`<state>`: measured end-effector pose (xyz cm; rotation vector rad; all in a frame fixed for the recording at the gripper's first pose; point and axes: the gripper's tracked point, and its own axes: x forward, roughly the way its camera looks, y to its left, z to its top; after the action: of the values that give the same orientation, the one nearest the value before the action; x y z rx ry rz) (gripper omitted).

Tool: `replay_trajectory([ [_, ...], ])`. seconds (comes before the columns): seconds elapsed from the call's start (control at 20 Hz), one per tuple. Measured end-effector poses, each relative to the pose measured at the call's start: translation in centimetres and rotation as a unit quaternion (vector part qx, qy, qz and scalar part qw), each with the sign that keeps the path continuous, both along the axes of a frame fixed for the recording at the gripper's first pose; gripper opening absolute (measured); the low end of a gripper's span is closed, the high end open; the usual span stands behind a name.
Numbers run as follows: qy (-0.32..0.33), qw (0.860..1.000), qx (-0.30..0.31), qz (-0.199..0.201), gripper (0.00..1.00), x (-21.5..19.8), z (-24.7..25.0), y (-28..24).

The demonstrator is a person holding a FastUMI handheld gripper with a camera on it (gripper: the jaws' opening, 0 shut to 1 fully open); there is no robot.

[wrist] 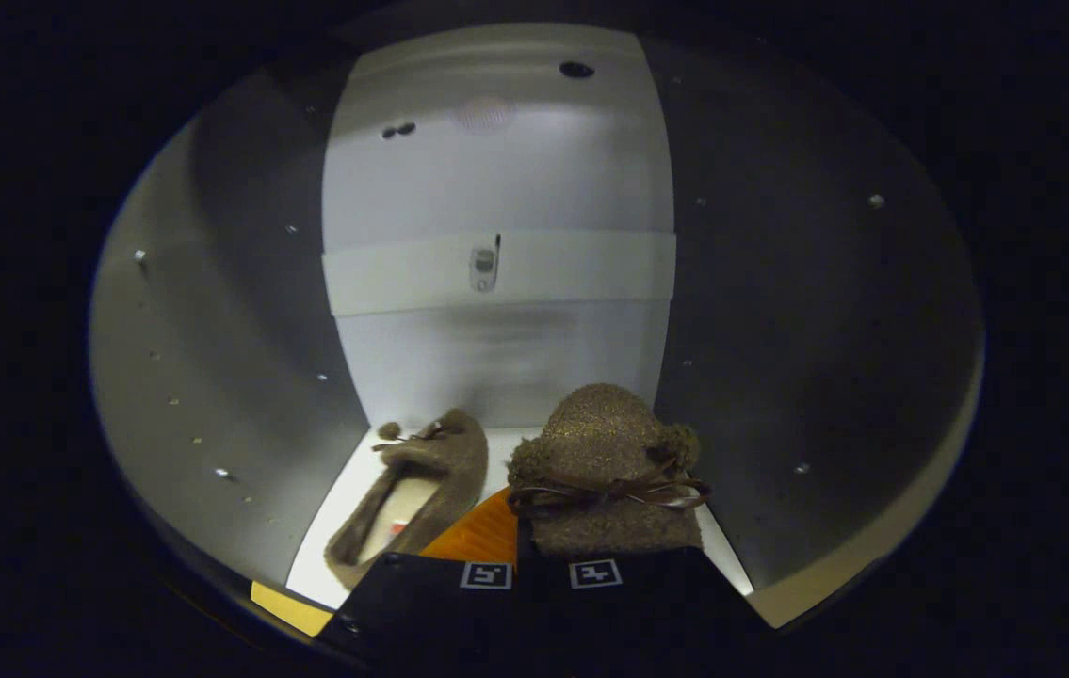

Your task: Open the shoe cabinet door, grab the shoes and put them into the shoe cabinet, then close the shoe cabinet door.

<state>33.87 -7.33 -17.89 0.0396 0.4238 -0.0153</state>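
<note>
Gripper view: the camera looks into the shoe cabinet, a pale box with grey side walls, a white back panel crossed by one horizontal rail, and a small metal fitting at the rail's middle. Two brown fuzzy shoes are counted. The first shoe lies on the cabinet floor, ahead and left of the fingers, its opening facing up. The second shoe, with a ribbon bow and pompoms, sits right at the fingers, which are closed together on its heel edge. Two square coded markers sit on the fingers; no readable writing.
</note>
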Motion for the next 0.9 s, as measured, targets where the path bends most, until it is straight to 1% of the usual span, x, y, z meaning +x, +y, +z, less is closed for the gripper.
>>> replay_trajectory([
  [0.25,0.028,0.999,-0.022,0.001,0.07,4.0,-2.7,0.0],
  [0.4,0.061,0.998,-0.018,0.000,0.07,4.9,-5.2,-0.1],
  [0.55,0.061,0.998,-0.015,-0.011,0.08,5.6,-5.7,-0.2],
  [0.6,0.070,0.997,-0.010,-0.010,0.09,5.2,-5.8,0.1],
  [0.65,0.078,0.997,-0.007,-0.006,0.14,4.8,-5.9,0.3],
  [0.9,0.074,0.997,-0.017,0.009,0.71,2.1,-3.7,0.8],
])
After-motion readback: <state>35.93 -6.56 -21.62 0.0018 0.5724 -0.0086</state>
